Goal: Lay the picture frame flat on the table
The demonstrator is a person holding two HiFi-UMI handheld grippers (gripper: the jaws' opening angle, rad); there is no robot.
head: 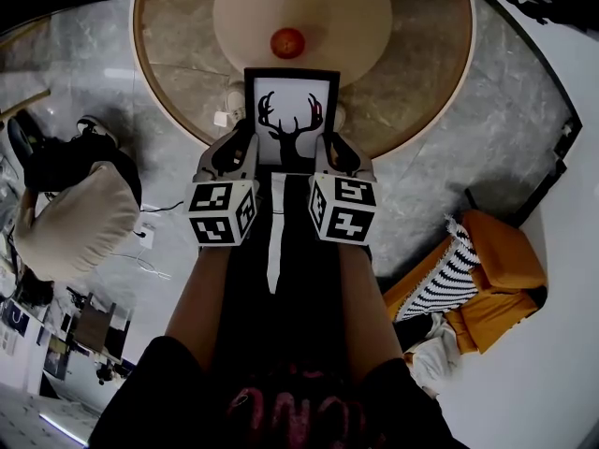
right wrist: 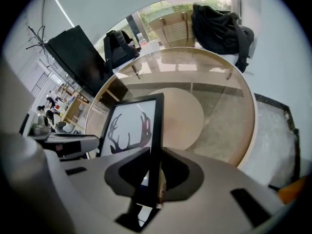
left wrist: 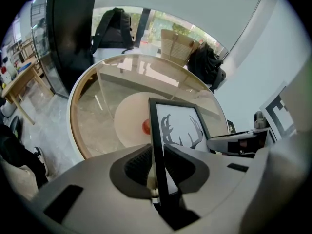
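Round table [head: 421,73]: the picture frame [head: 291,115] is held over its near edge, face toward the person; contact with the top cannot be confirmed. Left gripper [head: 245,138] is clamped on the frame's left rail, right gripper [head: 329,143] on its right rail. Step judged: lowering not yet done. The next move calls for tipping both sides evenly. The gripper views confirm each bite (the head view does not). The right gripper view misses the red round object [head: 287,42] at table centre.
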